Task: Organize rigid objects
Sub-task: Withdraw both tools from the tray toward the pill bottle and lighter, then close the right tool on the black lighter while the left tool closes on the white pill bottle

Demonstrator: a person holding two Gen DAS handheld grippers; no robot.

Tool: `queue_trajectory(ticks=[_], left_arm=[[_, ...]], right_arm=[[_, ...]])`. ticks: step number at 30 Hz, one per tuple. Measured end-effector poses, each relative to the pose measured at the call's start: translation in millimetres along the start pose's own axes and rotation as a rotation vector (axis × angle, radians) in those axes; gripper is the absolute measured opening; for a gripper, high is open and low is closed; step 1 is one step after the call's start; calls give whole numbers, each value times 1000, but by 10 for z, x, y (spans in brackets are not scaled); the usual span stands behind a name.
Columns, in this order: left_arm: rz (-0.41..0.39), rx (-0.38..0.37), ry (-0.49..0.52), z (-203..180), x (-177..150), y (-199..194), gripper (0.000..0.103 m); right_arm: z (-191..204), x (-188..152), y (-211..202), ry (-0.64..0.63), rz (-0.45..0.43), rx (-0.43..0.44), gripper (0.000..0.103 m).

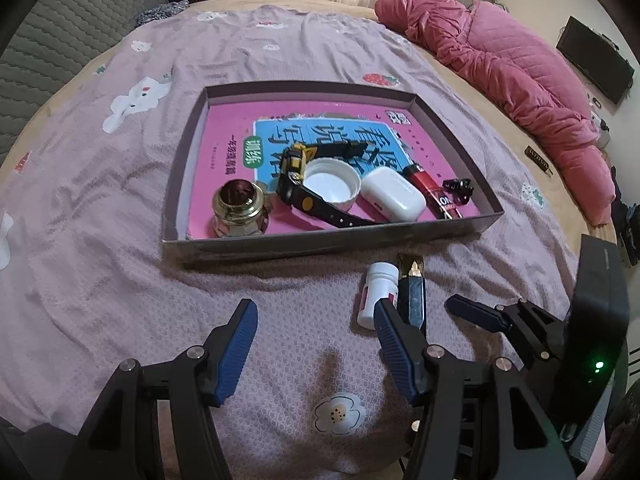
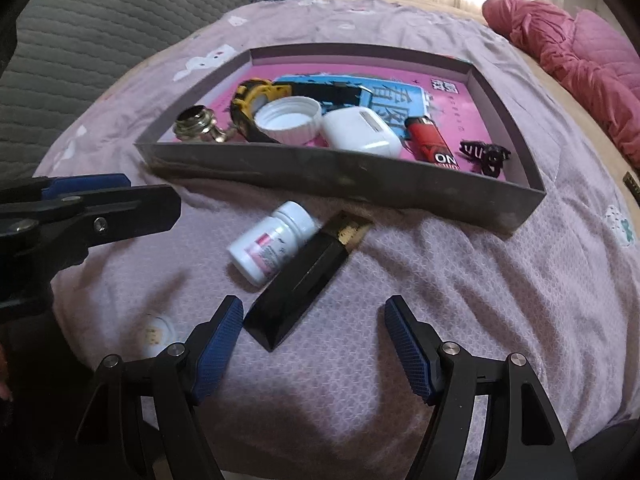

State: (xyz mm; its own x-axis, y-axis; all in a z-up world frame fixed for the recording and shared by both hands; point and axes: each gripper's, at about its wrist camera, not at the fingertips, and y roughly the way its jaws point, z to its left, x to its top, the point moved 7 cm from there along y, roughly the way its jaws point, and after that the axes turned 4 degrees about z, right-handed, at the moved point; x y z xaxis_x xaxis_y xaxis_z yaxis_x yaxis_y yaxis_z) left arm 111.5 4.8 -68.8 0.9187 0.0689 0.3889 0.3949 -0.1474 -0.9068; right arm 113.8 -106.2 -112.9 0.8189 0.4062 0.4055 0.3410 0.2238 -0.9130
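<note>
The white pill bottle (image 2: 274,242) lies on its side on the lilac bedspread (image 2: 460,300), outside the tray (image 2: 344,182) and just in front of its near wall, and the black bar with a gold end (image 2: 306,280) lies touching it, gold end toward the tray. We hold our right gripper (image 2: 314,346) low over the bedspread with its jaws spread wide and nothing between them; the near, black end of the bar sits just ahead of the left blue pad (image 2: 218,350), and the bottle is a little farther out, ahead and to the left. Our left gripper (image 1: 314,354) is also released, jaws wide, gripping nothing; from its camera the bottle (image 1: 376,294) and the bar (image 1: 412,292) lie just past its right pad (image 1: 394,352), which overlaps their near ends in that view, though we cannot tell whether it touches them. The right gripper's fingers (image 1: 476,314) show beside them, to the right. Inside the tray, on a pink book (image 1: 228,140), we see a gold-rimmed jar (image 1: 240,210), a black and yellow watch (image 1: 304,176), a white cap (image 1: 330,182) open side up, a white earbud case (image 1: 392,194), a red lighter (image 1: 428,188) and a black hair clip (image 1: 458,188). A pink quilt (image 1: 512,76) is bunched at the far right of the bed
</note>
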Motion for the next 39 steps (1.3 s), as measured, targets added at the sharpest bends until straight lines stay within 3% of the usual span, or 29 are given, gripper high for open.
queue_trajectory(ticks=[10, 17, 31, 39], left_arm=[[44, -29, 52, -224, -6, 202, 60], [80, -36, 76, -322, 27, 354, 60], [117, -26, 120, -313, 32, 582, 60], [143, -31, 134, -289, 45, 669, 59]], right_arm=[[-202, -54, -51, 33, -1, -29, 76], [-202, -71, -105, -16, -9, -81, 76], [-290, -16, -56, 45, -5, -63, 76], [-270, 71, 65, 8, -6, -88, 76]])
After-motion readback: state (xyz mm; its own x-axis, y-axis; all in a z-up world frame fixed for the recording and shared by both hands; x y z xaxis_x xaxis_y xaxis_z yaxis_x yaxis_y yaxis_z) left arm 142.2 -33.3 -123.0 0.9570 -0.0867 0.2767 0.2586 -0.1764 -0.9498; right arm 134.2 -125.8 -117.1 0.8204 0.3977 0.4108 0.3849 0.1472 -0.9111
